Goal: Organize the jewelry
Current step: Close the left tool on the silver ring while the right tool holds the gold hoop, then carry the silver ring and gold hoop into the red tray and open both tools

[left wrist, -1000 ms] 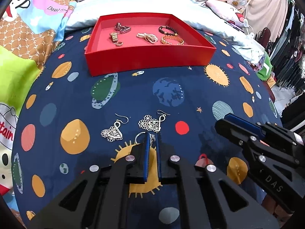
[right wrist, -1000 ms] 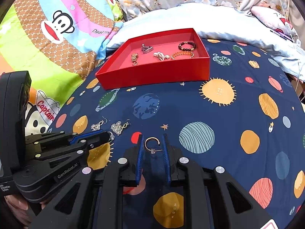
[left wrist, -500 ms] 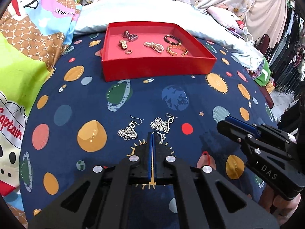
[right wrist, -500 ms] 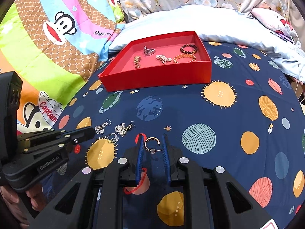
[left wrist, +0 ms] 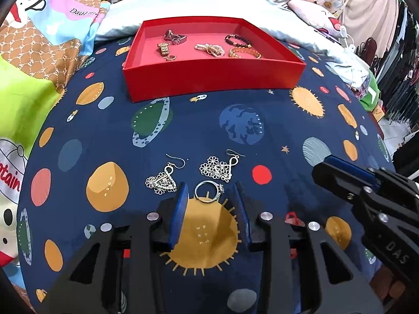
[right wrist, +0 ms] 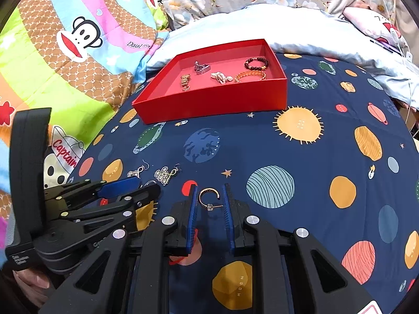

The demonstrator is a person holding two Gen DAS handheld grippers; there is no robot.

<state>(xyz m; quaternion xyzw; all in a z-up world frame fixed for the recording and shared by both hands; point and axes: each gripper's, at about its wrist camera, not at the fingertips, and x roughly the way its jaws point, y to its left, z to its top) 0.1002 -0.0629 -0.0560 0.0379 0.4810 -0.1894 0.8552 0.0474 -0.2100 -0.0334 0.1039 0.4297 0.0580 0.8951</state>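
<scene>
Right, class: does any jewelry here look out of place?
Yes. Bracelets sit in the red box, but two dangly earrings, a silver ring and a gold hoop lie loose on the blanket. The left gripper, jaws just opened, straddles the ring.

Your hand [right wrist: 31, 285] under the left gripper [right wrist: 131, 188] shows only as a sliver at the picture's edge; that gripper covers most of the silver ring [right wrist: 150, 183]; the right gripper [left wrist: 340, 172] runs off the frame; whether the hoop earring [right wrist: 208, 196] touches the right jaws, you cannot tell.
</scene>
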